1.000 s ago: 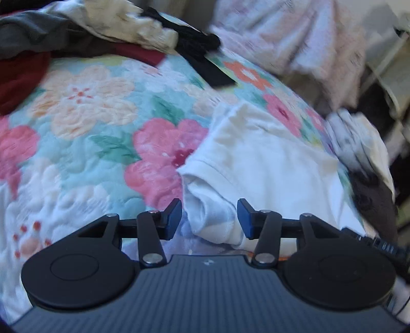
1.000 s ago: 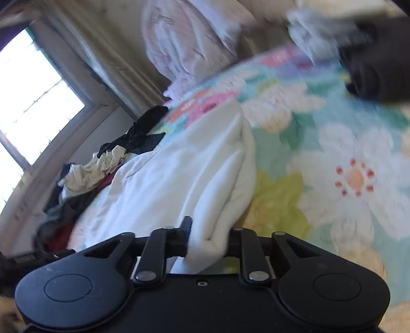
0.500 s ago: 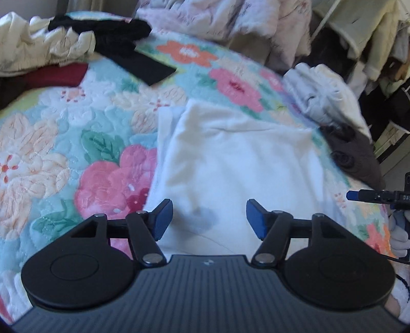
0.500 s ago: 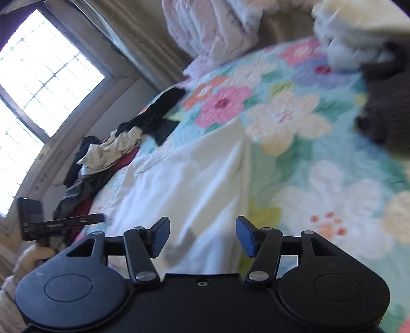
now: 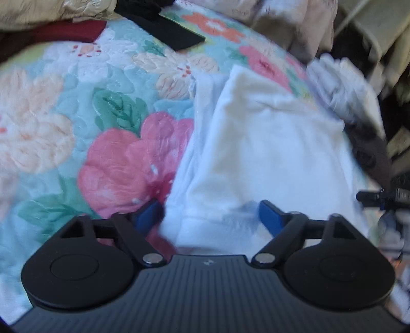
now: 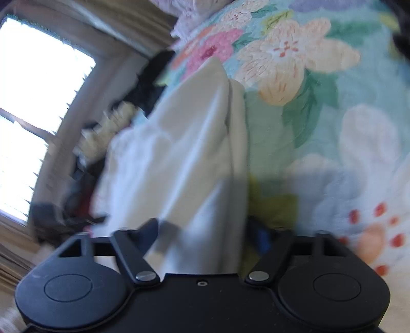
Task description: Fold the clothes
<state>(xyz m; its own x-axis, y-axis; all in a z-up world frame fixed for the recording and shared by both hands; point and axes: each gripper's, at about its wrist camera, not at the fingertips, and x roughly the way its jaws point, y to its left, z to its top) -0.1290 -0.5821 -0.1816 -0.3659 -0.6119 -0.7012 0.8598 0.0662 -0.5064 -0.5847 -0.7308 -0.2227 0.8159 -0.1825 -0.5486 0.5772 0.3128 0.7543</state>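
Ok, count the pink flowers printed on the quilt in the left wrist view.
2 clearly: a large pink flower beside the white garment, just ahead of the left finger, and a smaller one past the garment's far edge. The garment may hide more.

— What sort of room is it?

— A bedroom, by the look. A bed covered with a floral quilt (image 5: 107, 120) fills most of both views: pink, peach and white blossoms with green leaves on pale aqua, stitched in a quilted pattern.

— Any daylight?

— Plenty. A window (image 6: 33, 107) with horizontal bars glows bright white at the left of the right wrist view (too overexposed to see outside). A beige curtain (image 6: 133, 28) hangs beside it.

— And past the bed?

— A pale rumpled blanket (image 5: 287, 23) lies bunched at the far edge. To the right stands something like a light-coloured rack (image 5: 364, 28), blurred.
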